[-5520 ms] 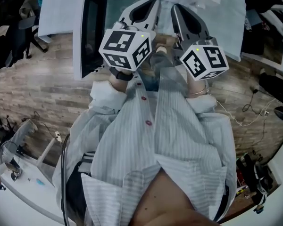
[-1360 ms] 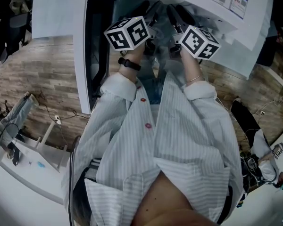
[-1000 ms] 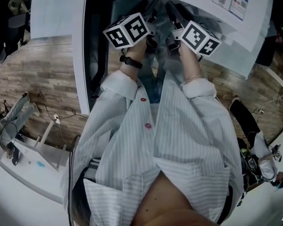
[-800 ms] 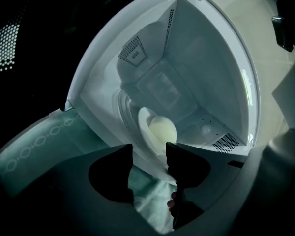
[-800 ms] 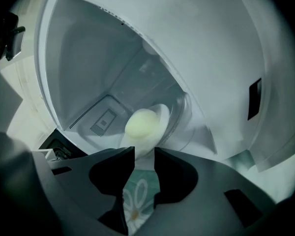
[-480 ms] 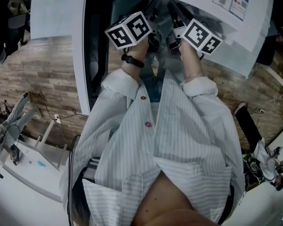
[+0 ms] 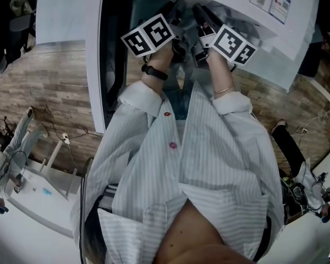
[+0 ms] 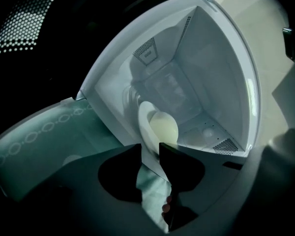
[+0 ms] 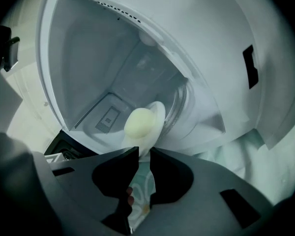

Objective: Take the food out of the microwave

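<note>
- Inside the open microwave (image 8: 211, 73), at the middle of both gripper views, the plate (image 8: 143, 116) with the pale, rounded food (image 8: 164, 127) on it sits in the cavity, so nothing has come out yet.
- At the upper left of the head view the door (image 7: 111, 48) stands swung wide, so the opening step looks done.
- The left gripper (image 8: 150, 149) has just been closing its jaws. The plate's near rim runs down between them at the lower middle of the left gripper view, and the pads appear to press on it.
- The right gripper (image 9: 144, 154) has likewise just been closing. In its own view the rim of the plate (image 9: 160, 111) passes between its jaws just below the food (image 9: 140, 123), and it looks clamped there.
- At the top centre of the head view both grippers reach side by side into the opening, with their tips lost under the microwave's upper edge.
- Judged from this, the reach and the two-sided grasp are about complete. The rest of the task is still to do: lifting the plate, drawing it out level through the opening, and setting it down.
- The food lies loose on the plate, so a tilt could let it roll off.
</note>
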Action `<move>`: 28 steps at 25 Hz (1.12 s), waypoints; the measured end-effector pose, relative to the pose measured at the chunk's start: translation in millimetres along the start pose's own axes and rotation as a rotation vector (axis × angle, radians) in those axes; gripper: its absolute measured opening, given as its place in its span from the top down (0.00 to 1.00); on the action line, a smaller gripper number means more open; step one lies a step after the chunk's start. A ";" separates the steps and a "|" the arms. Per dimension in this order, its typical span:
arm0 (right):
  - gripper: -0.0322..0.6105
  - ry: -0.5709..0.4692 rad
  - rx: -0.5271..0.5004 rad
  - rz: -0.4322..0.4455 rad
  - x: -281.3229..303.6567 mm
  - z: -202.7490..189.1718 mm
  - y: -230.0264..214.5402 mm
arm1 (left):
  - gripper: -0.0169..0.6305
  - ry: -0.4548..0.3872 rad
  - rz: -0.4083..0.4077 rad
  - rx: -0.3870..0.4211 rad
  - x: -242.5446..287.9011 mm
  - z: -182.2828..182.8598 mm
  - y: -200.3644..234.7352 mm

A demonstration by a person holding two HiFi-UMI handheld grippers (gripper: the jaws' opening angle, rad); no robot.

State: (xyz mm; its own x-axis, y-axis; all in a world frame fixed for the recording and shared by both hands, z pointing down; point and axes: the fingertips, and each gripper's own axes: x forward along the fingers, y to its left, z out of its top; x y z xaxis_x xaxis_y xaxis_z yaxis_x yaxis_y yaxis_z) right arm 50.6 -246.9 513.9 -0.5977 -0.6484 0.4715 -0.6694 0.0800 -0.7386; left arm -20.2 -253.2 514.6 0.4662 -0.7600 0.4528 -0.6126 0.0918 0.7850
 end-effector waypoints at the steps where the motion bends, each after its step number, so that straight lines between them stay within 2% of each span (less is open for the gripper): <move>1: 0.81 -0.002 0.002 0.002 -0.5 -1.3 0.8 | 0.79 -0.005 -0.004 -0.003 -1.8 -0.1 0.2; 6: 0.81 -0.011 0.016 0.012 -2.4 -3.2 2.1 | 0.86 -0.016 -0.035 -0.041 -4.6 -0.5 -2.8; 20: 0.82 -0.013 0.047 0.046 -9.2 -10.2 2.3 | 0.88 -0.030 -0.053 -0.085 -13.6 -7.3 -2.2; 28: 0.83 0.020 0.059 0.074 -15.8 -21.1 3.5 | 0.89 -0.048 -0.042 -0.111 -25.2 -16.3 1.5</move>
State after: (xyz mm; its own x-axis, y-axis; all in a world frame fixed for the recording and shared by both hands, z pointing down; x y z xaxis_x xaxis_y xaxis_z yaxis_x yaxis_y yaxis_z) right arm 48.4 -220.4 514.1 -0.6533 -0.6274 0.4237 -0.5964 0.0817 -0.7985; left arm -22.5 -223.3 511.3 0.4572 -0.7944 0.4000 -0.5176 0.1281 0.8460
